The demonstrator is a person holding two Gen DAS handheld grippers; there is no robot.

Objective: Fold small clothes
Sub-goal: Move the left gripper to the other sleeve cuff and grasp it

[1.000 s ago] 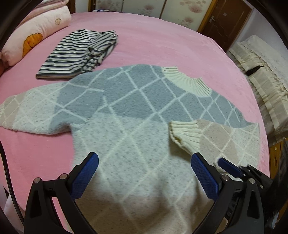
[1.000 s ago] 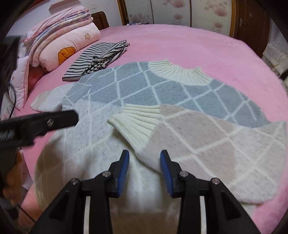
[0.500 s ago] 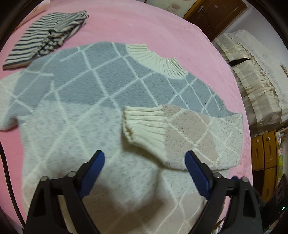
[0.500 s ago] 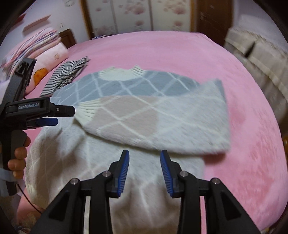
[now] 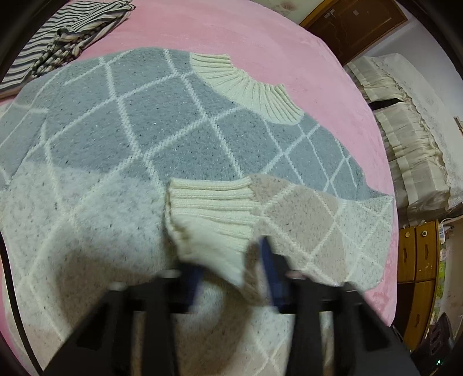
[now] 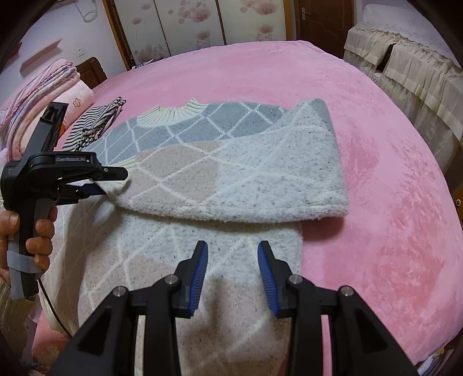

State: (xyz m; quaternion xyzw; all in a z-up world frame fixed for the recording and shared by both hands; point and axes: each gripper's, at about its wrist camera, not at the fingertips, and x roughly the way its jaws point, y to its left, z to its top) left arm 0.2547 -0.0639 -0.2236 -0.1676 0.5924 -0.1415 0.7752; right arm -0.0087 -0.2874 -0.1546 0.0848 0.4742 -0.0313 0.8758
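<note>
Sweater [image 6: 220, 179], a knit one in grey, cream and beige diamonds with a ribbed cream collar [image 5: 249, 86], lies flat on the pink bedspread [image 6: 361, 130] that covers the whole bed, and its one sleeve [image 5: 303, 219] is folded across the chest with the ribbed cuff [image 5: 208, 214] pointing inward. Beyond the bed stand panel doors printed with pink blossoms [image 6: 188, 23], a dark wooden door [image 6: 321, 17] and a seat under a frilled cream cover [image 6: 405, 69]. Near the headboard lie a stack of pink quilts and a pillow with a flower mark [image 6: 52, 86]. Between that pile and the sweater's shoulder rests a folded striped garment [image 6: 92, 127], close to the knit but apart from it. The left gripper [image 6: 111, 182] is clenched on the cuff edge, its blue pads blurred in its own view, and its black body carries small grey lettering too faint to read. The right gripper [image 6: 231, 266] hovers over the sweater's lower body with its fingers spread and grasping nothing.
</note>
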